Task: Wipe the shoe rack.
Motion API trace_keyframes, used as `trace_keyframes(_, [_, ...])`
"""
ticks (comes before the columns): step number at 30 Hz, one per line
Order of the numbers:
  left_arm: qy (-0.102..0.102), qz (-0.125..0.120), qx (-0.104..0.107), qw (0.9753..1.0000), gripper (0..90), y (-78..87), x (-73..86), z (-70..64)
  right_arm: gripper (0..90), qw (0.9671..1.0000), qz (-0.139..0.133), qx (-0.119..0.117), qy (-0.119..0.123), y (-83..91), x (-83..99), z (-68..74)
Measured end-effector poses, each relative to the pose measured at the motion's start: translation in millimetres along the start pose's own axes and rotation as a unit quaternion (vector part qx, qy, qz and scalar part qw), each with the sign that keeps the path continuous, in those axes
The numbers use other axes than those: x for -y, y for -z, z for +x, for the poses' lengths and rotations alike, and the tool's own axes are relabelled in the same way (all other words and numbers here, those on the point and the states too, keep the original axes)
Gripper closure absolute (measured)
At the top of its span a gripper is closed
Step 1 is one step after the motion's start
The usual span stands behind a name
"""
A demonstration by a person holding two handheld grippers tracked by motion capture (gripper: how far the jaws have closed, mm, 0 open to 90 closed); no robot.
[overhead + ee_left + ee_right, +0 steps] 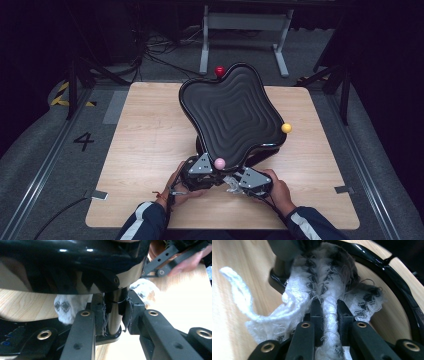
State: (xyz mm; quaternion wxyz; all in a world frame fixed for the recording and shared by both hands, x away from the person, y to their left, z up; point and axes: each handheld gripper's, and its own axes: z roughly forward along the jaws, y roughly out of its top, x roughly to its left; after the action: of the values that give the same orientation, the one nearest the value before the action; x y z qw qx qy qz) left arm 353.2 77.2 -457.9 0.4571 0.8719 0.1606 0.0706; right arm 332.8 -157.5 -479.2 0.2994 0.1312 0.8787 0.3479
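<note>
Black wavy tray tilted up on its stand at mid-desk, near edge low toward the person, ribbed face up. Three balls on rim tips: red at far tip, yellow at right, pink at near tip, just above the grippers.

Left gripper: in left gripper view, fingers clamped on the glossy stand post under the tray, frayed pad fabric pressed against it on both sides. Right gripper: in right gripper view, fingers pinched on a twisted bunch of white cloth with dark diamond print, cloth pushed up against the post base and the tray's underside.

Work judged as wiping the stand under the tray while the left holds it steady.

Risks:
- Post glossy; grip could slip, tray then swings or tips, balls roll off.
- Loose cord loop and frayed threads could snag on the base lip or in the finger linkage.
- Cloth held by a thin twisted strand; hard rub likely pulls it free.
- Both grippers close together; collision possible on a wide stroke.

Hard to tell:
- Stand base mostly hidden by tray in high view; contact of base with desk unclear.
- Whether balls are fixed or loose: cannot tell.
- Dirt on post not visible.
</note>
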Motion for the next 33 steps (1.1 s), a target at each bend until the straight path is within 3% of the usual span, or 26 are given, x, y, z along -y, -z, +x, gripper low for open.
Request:
trace_keyframes(2, [0.001,-0.001,0.001,1.0,73.4,-0.3,0.2,0.0,79.0,1.0,0.004,0.008,0.003,0.4,2.1,-2.0])
trace_keyframes(8, [-0.003,0.003,-0.001,1.0,73.3,-0.2,0.4,0.1,78.9,0.999,0.025,0.03,-0.02,3.9,14.3,-19.8])
trace_keyframes(18, [-0.009,0.014,-0.003,0.9999,72.9,-2.0,2.8,0.2,79.0,0.995,0.05,0.073,-0.045,6.8,33.4,-45.2])
trace_keyframes(25, [-0.005,0.014,-0.003,0.9999,73.2,-1.9,2.5,0.1,79.0,0.9897,0.07,0.1,-0.074,9.7,48.6,-64.8])
trace_keyframes(28, [0.0,0.008,0.002,1.0,73.4,-2.0,3.1,1.5,79.0,0.9851,0.082,0.116,-0.096,12.6,58.8,-77.1])
trace_keyframes(33, [0.001,0.01,0.002,0.9999,73.4,-1.9,3.1,1.2,79.0,0.9832,0.087,0.124,-0.103,15.1,66.2,-84.1])
